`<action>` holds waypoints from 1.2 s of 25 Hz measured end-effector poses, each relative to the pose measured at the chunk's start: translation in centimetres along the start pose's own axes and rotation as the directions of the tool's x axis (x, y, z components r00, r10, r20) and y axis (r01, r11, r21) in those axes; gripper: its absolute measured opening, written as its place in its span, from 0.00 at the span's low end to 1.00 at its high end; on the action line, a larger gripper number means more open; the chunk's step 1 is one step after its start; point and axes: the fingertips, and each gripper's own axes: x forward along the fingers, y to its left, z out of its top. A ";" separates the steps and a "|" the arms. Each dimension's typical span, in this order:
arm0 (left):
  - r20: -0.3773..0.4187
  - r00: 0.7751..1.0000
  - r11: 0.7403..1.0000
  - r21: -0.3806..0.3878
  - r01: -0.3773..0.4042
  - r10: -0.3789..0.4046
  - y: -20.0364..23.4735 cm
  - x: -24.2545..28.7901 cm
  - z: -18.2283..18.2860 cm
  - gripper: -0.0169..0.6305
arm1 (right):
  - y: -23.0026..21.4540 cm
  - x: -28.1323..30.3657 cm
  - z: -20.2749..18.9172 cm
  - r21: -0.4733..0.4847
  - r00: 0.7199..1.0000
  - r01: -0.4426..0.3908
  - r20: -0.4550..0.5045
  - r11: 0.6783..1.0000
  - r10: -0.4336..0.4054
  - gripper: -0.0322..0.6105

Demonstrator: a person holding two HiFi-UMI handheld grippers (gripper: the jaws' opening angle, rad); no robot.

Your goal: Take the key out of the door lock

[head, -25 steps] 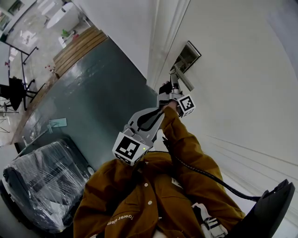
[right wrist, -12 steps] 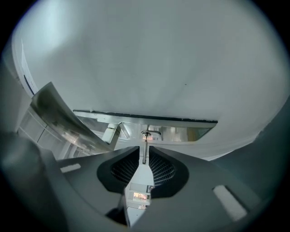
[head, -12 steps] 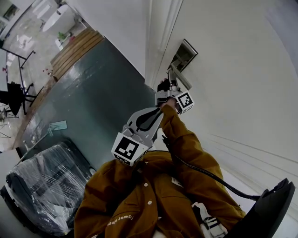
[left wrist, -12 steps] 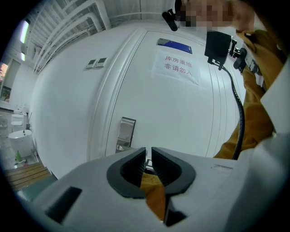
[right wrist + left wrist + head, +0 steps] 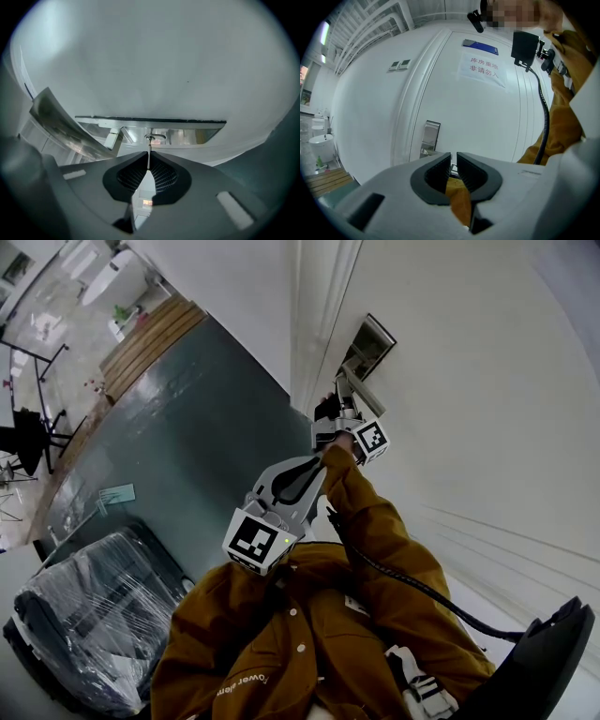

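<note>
The key shows edge-on as a thin metal strip, its far end at the oval keyhole in the shiny lock plate. My right gripper is shut on the key, right in front of the plate. The lever handle sticks out to the left of it. In the head view the right gripper is up against the lock plate on the white door. My left gripper hangs back below it, shut on nothing, its jaws pointed at the door.
A plastic-wrapped dark suitcase stands on the green floor at lower left. A black cable trails from the right gripper across the brown sleeve. A paper notice is stuck high on the door. Wooden steps lie far back.
The head view has drifted slightly, so door and grippers sit a little higher. The right gripper stays at the lock, shut on the key. The left gripper has hardly moved.
</note>
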 end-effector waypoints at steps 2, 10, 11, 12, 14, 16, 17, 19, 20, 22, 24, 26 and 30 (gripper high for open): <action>-0.012 1.000 1.000 -0.004 -0.003 0.003 0.0 -0.1 -0.2 0.09 | -0.1 -0.2 0.0 0.017 1.000 0.001 0.019 1.000 -0.001 0.09; -0.005 1.000 1.000 0.003 -0.003 0.003 0.0 0.0 -0.2 0.09 | 0.1 -0.6 -0.3 -0.074 0.998 0.066 0.007 0.995 -0.066 0.09; -0.012 1.000 1.000 -0.001 -0.003 0.003 0.0 0.1 -0.3 0.09 | -0.1 -0.7 -0.4 -0.039 0.998 0.058 0.015 0.998 -0.058 0.09; -0.016 1.000 1.000 -0.004 -0.003 0.003 -0.1 0.2 -0.4 0.09 | -0.2 -0.8 -0.4 -0.010 0.998 0.050 0.024 0.999 -0.049 0.09; -0.018 1.000 1.000 -0.004 0.000 0.000 -0.1 0.3 -0.4 0.09 | -0.3 -0.9 -0.4 0.017 0.999 0.039 0.033 0.999 -0.040 0.09; -0.023 1.000 1.000 -0.002 0.003 -0.003 -0.1 0.4 -0.6 0.09 | -0.3 -0.9 -0.3 0.022 0.999 0.035 0.037 0.999 -0.036 0.09; -0.024 1.000 1.000 -0.004 0.003 -0.003 -0.1 0.4 -0.7 0.09 | -0.3 -0.9 -0.3 0.025 0.998 0.036 0.043 0.999 -0.037 0.09; -0.019 1.000 1.000 -0.009 0.003 -0.003 -0.2 0.6 -0.6 0.09 | -0.2 -0.9 -0.6 0.028 0.998 0.041 0.045 0.999 -0.043 0.09; -0.018 1.000 1.000 -0.009 0.004 -0.004 -0.2 0.7 -0.5 0.09 | -0.2 -1.0 -1.3 0.018 0.999 0.046 0.026 0.999 -0.046 0.09; -0.019 1.000 1.000 -0.002 0.007 -0.007 -0.4 0.7 -0.4 0.09 | -0.4 -2.2 -4.3 -0.003 0.997 0.062 -0.050 0.998 -0.062 0.09; 0.001 1.000 1.000 0.026 0.013 -0.013 -0.6 0.6 0.3 0.09 | -1.2 -3.8 -6.9 0.006 0.991 0.079 -0.112 0.997 -0.077 0.09; 0.019 1.000 0.999 0.044 0.010 -0.010 -0.6 0.2 0.8 0.09 | -1.4 -4.8 -8.3 -0.030 0.978 0.080 -0.190 0.996 -0.084 0.09; 0.001 1.000 1.000 0.016 -0.011 0.011 -0.2 -0.8 0.3 0.09 | 1.2 -6.9 -10.8 -0.226 0.890 -0.032 -0.450 0.974 -0.076 0.09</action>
